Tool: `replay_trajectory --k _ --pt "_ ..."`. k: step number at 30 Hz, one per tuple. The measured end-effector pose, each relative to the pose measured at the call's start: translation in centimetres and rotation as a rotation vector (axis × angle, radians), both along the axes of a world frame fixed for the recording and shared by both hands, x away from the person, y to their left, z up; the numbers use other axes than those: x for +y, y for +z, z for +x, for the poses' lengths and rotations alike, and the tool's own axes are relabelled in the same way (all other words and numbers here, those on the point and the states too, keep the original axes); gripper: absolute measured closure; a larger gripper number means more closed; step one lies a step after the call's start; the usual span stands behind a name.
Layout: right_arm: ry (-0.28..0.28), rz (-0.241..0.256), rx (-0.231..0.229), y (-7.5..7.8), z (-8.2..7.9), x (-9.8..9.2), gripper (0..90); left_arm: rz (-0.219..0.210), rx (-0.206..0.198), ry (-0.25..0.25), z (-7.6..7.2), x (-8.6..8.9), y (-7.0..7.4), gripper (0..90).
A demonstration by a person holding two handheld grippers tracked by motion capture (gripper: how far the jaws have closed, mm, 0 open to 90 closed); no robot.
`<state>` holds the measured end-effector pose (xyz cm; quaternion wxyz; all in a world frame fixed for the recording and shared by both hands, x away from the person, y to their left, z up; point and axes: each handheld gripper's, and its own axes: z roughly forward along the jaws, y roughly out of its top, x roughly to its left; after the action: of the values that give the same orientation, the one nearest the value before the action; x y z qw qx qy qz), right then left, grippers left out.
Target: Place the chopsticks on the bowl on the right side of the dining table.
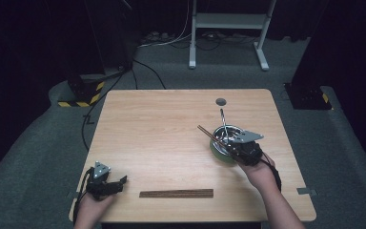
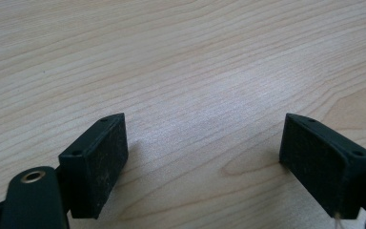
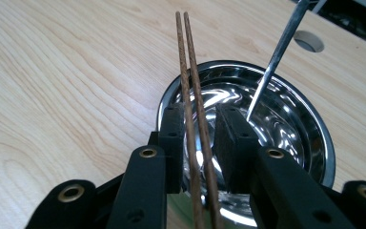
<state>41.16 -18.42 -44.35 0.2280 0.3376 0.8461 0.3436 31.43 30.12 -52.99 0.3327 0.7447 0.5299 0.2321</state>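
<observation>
My right gripper (image 1: pixel 238 145) hovers over a shiny steel bowl (image 1: pixel 218 150) with a green outside, at the table's right side. It is shut on a pair of thin brown chopsticks (image 1: pixel 208 133) that stick out up and to the left. In the right gripper view the chopsticks (image 3: pixel 187 71) run between the jaws of the right gripper (image 3: pixel 200 115), above the bowl (image 3: pixel 293 119). A thin metal utensil handle (image 3: pixel 276 57) leans in the bowl and points to the far side (image 1: pixel 223 121). My left gripper (image 1: pixel 120 182) rests open near the front left corner, with bare wood between its fingers (image 2: pixel 205 143).
A flat dark wooden strip (image 1: pixel 176 193) lies near the front edge of the wooden table (image 1: pixel 162 129), between the two hands. A round grey hole (image 1: pixel 220 101) sits at the table's far side. A white stand's legs (image 1: pixel 228 28) and cables lie on the floor beyond.
</observation>
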Motion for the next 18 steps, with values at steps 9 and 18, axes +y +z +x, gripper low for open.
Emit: replay_trajectory --k 9,18 --pt "-0.047 0.052 -0.028 -1.2 -2.9 -0.4 82.0 0.0 0.0 0.0 0.0 0.0 0.0 16.5" --pt "-0.125 0.03 -0.07 -3.5 -4.7 -0.5 84.8 0.0 0.0 0.0 0.0 0.0 0.0 16.5"
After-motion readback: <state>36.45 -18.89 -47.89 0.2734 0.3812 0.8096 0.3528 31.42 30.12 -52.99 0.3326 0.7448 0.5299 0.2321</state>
